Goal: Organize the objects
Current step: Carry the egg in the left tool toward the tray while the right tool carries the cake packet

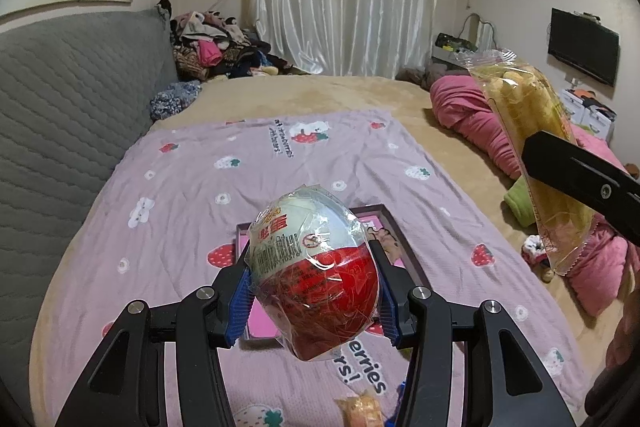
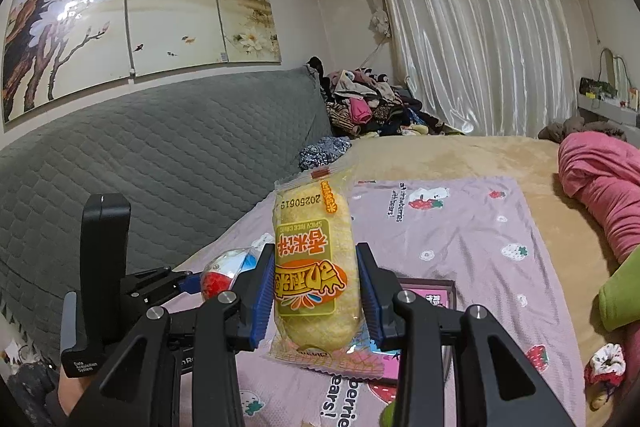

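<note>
My left gripper is shut on a red and white egg-shaped treat in clear wrap, held above a dark-framed pink tray on the lilac strawberry blanket. That egg also shows at the left of the right wrist view, in the left gripper. My right gripper is shut on a yellow rice cake packet, upright over the tray. In the left wrist view the same packet hangs at the right, pinched by a black finger.
A grey quilted headboard runs along the left. Piled clothes lie at the bed's far corner, a pink blanket and a green cloth at the right. An orange snack packet lies near the front edge.
</note>
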`<state>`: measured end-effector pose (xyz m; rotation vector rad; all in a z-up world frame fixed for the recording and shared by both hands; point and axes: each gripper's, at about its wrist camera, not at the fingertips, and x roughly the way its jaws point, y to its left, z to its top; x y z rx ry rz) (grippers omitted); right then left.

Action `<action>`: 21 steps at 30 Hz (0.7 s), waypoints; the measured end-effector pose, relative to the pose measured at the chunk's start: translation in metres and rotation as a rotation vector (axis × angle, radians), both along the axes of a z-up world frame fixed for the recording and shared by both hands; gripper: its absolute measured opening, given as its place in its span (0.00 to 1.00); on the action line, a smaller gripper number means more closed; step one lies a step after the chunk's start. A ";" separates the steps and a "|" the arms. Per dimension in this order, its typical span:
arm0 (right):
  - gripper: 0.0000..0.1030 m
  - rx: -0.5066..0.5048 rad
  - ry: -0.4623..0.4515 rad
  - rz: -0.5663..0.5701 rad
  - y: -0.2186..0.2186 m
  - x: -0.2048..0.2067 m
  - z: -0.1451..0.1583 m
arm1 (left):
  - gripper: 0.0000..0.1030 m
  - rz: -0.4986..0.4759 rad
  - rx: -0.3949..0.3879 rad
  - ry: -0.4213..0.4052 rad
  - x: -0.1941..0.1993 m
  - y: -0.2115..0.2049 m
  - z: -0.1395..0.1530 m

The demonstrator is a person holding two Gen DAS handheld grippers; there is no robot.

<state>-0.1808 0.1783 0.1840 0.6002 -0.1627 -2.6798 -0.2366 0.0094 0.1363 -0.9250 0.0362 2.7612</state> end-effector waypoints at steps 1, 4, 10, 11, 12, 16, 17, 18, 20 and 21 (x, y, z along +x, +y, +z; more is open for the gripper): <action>0.38 0.000 -0.004 -0.004 0.001 -0.003 -0.003 | 0.52 -0.001 0.001 -0.004 -0.004 0.000 -0.003; 0.38 0.000 -0.011 -0.011 0.004 -0.012 -0.011 | 0.52 -0.002 0.003 -0.014 -0.015 0.002 -0.011; 0.38 -0.016 -0.028 -0.016 0.010 -0.027 -0.028 | 0.52 0.000 0.001 -0.027 -0.036 0.004 -0.028; 0.38 -0.020 -0.033 -0.013 0.011 -0.029 -0.030 | 0.52 0.003 -0.001 -0.026 -0.038 0.004 -0.031; 0.38 -0.024 -0.033 -0.014 0.012 -0.031 -0.032 | 0.52 0.007 0.001 -0.028 -0.042 0.003 -0.034; 0.38 -0.030 -0.040 -0.017 0.016 -0.040 -0.043 | 0.52 0.013 0.017 -0.041 -0.053 -0.001 -0.044; 0.38 -0.030 -0.045 -0.013 0.016 -0.042 -0.045 | 0.52 0.015 0.019 -0.043 -0.056 -0.002 -0.047; 0.38 -0.034 -0.046 -0.017 0.017 -0.044 -0.048 | 0.52 0.015 0.019 -0.044 -0.058 -0.002 -0.049; 0.38 -0.034 -0.056 -0.011 0.018 -0.048 -0.052 | 0.52 0.018 0.019 -0.049 -0.064 -0.003 -0.055; 0.38 -0.033 -0.060 -0.013 0.018 -0.050 -0.055 | 0.52 0.019 0.022 -0.049 -0.064 -0.003 -0.057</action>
